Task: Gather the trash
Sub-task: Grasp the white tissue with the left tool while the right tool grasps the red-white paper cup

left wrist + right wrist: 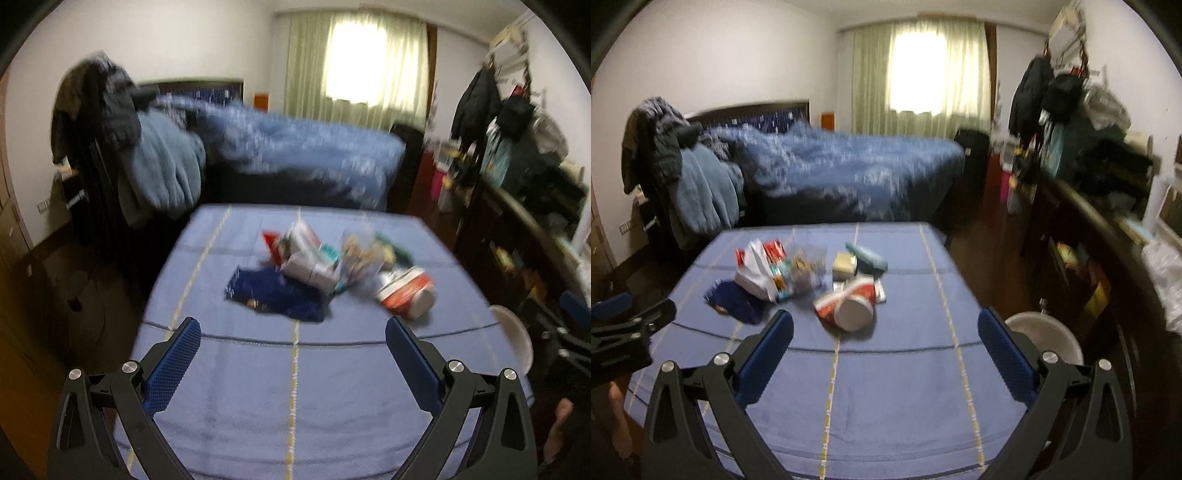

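1. Left claw (293, 332) gapes wide, holding nothing
2. Right claw (885, 325) likewise spread and bare
3. Trash pile (325, 269) (blurred wrappers, a red cup (849, 304)) sits mid-bench (905, 387), ahead of both

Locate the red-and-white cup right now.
The red-and-white cup lies on its side on the blue tablecloth, at the near right edge of the trash pile; in the right wrist view, just ahead between the open fingers.

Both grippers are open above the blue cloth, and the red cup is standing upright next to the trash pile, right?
Not quite. The red cup lies tipped on its side, white end toward the camera, as the right wrist view shows. The rest holds: left gripper and right gripper are open above the blue cloth.
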`<state>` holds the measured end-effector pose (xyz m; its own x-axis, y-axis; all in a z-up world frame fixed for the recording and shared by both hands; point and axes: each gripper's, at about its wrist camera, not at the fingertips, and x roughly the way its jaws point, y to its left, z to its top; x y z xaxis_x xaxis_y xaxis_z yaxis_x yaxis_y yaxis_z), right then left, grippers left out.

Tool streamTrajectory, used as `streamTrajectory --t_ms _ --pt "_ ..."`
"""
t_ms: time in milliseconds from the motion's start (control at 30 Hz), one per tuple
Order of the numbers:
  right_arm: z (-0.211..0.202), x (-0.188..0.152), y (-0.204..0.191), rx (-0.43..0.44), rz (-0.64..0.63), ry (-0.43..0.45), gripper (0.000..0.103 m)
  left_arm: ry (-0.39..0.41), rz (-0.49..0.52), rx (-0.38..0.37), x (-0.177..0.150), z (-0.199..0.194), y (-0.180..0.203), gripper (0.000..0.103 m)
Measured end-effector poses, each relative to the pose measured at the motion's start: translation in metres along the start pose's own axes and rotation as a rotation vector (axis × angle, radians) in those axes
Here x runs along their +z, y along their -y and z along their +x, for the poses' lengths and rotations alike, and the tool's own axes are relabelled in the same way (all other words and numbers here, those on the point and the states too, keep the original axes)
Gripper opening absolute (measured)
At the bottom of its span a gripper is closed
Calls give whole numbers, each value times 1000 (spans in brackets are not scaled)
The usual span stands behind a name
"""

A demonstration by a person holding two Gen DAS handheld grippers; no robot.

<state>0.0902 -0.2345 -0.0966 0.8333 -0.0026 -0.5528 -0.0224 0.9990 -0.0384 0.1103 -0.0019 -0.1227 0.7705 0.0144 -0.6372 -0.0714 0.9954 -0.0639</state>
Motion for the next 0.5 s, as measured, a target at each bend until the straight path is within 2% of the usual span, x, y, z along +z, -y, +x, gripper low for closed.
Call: streamTrajectory --t_ms 133,200,333,367,500 --pt "35 -2 -2 11 5 -70 100 -112 -18 -43 10 52 -7 99" --pt "49 -2 -3 20 4 -92 100 -155 -49 -41 18 75 -11 99" --pt "70 -1 -2 29 5 -120 100 -157 -51 -59 41 107 -4 99" --pt "72 -1 -1 33 9 -126 100 -149 -37 -53 45 115 1 99" --pt "84 0 3 58 25 -144 100 -176 33 59 53 147 16 99"
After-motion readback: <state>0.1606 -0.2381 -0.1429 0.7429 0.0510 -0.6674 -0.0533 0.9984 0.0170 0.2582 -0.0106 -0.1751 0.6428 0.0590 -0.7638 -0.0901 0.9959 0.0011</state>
